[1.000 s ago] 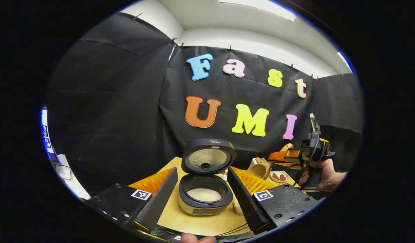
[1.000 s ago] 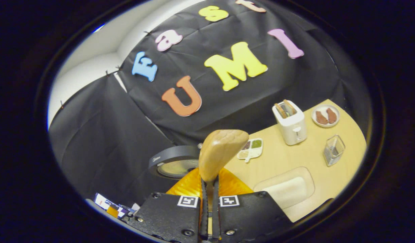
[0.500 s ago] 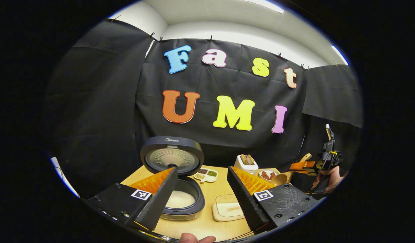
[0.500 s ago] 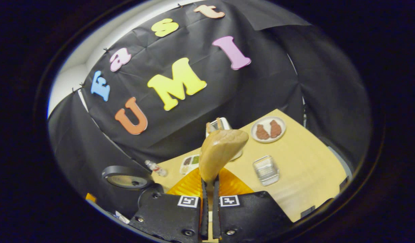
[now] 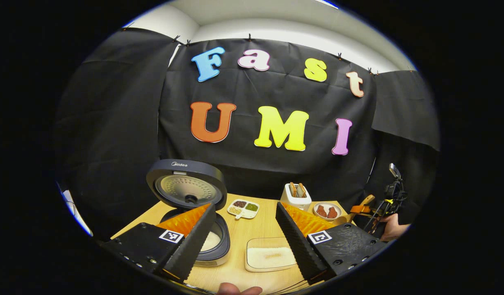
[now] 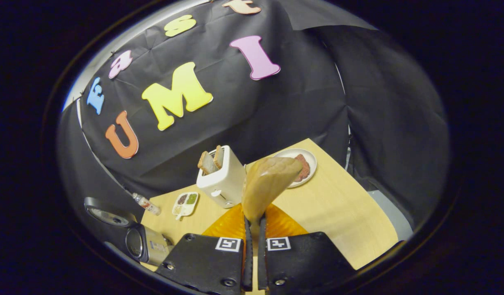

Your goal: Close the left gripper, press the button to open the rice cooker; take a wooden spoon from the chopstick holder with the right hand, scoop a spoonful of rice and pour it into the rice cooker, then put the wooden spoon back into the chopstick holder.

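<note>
Since the earlier frames, the spoon (image 6: 268, 182) is being carried rightward, away from the cooker (image 5: 213, 246), and the toaster (image 6: 221, 176) and plate (image 6: 307, 157) are now being seen just behind its bowl in the right gripper view. The spoon's handle is being clamped between both fingers of the right claw (image 6: 254, 229), with the bowl standing up above the fingertips. In the left gripper view that claw (image 5: 360, 209) is being held by a hand (image 5: 391, 231) at the far right edge of the table (image 5: 252, 229), with the spoon handle (image 5: 367, 200) poking up from it.

The cooker is standing open at the table's left, its lid (image 5: 187, 189) raised upright and white rice being shown in the pot. A tray (image 5: 269, 258) of rice is lying just right of it. The left claw (image 5: 245, 241) is being held released, fingers wide apart and grasping nothing, above the table's near edge. A small divided dish (image 5: 243, 207) is lying behind, between lid and toaster (image 5: 296, 196).
</note>
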A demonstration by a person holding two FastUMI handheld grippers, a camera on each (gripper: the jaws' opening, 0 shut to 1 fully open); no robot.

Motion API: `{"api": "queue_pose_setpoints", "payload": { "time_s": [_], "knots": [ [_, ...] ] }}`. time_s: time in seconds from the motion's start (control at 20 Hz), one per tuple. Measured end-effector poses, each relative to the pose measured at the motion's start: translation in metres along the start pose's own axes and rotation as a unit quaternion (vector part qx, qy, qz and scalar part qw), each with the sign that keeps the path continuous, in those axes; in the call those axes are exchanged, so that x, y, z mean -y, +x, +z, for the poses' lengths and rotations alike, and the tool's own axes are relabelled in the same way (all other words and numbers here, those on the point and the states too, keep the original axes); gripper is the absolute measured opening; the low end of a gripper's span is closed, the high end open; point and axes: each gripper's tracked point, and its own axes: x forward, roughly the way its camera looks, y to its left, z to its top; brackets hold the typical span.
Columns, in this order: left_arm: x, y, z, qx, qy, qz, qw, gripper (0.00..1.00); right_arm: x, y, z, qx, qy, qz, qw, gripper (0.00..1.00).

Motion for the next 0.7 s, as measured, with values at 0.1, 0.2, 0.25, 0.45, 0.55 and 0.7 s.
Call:
{"api": "queue_pose_setpoints", "payload": {
  "time_s": [0.1,0.2,0.25,0.45,0.55,0.7],
  "knots": [
    [-0.001,-0.001,-0.002,-0.008,0.008,0.010,1.000,0.95,0.003,0.017,-0.008,-0.008,-0.010,-0.003,1.000,0.10],
    [-0.004,-0.001,-0.003,-0.011,0.011,0.020,1.000,0.95,0.006,0.030,-0.018,-0.011,-0.019,-0.003,1.000,0.10],
    [-0.006,-0.001,-0.003,-0.013,0.012,0.025,1.000,0.95,0.009,0.037,-0.023,-0.012,-0.026,-0.007,1.000,0.10],
    [-0.014,-0.005,-0.005,-0.021,0.012,0.040,0.999,0.95,0.011,0.058,-0.043,-0.021,-0.037,-0.007,0.999,0.11],
    [-0.018,-0.007,-0.005,-0.024,0.012,0.047,0.999,0.95,0.015,0.067,-0.046,-0.018,-0.050,-0.012,0.999,0.12],
    [-0.022,-0.008,-0.007,-0.027,0.012,0.053,0.998,0.95,0.016,0.071,-0.054,-0.025,-0.052,-0.010,0.998,0.13]
  ]
}}
